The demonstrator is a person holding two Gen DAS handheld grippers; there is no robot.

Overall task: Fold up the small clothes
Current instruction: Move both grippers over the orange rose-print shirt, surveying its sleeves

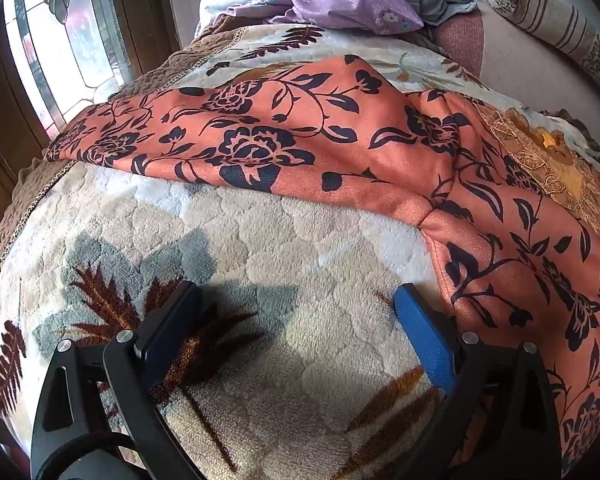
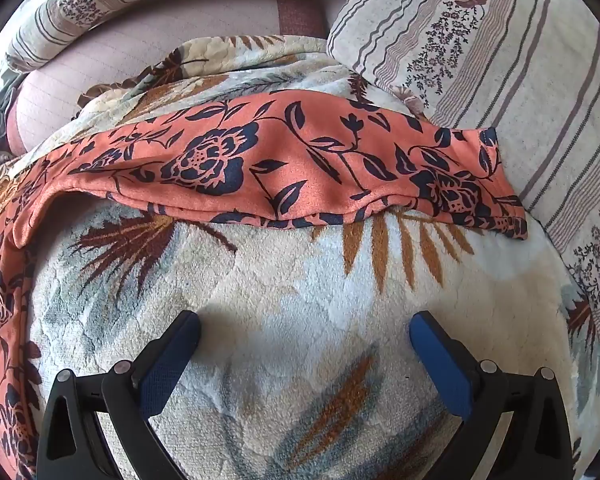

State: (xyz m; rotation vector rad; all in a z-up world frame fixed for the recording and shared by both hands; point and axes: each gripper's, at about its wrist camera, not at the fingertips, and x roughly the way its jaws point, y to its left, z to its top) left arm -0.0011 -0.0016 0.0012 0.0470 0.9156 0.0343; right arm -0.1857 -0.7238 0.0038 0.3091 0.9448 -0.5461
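Observation:
An orange garment with dark blue flowers [image 1: 300,140] lies spread on a fluffy cream blanket with leaf prints [image 1: 260,240]. In the left wrist view one sleeve runs left and the body falls to the right. My left gripper [image 1: 296,296] is open and empty, just short of the garment's lower hem. In the right wrist view the other sleeve [image 2: 284,168] lies across, its cuff at the right. My right gripper [image 2: 304,324] is open and empty over the blanket [image 2: 300,280], a little short of the sleeve.
A striped floral pillow [image 2: 480,60] lies behind the right sleeve, another [image 1: 560,28] at the back. A purple cloth and pale blue bedding [image 1: 340,4] are heaped at the far end. A leaded glass window [image 1: 60,40] is at the left.

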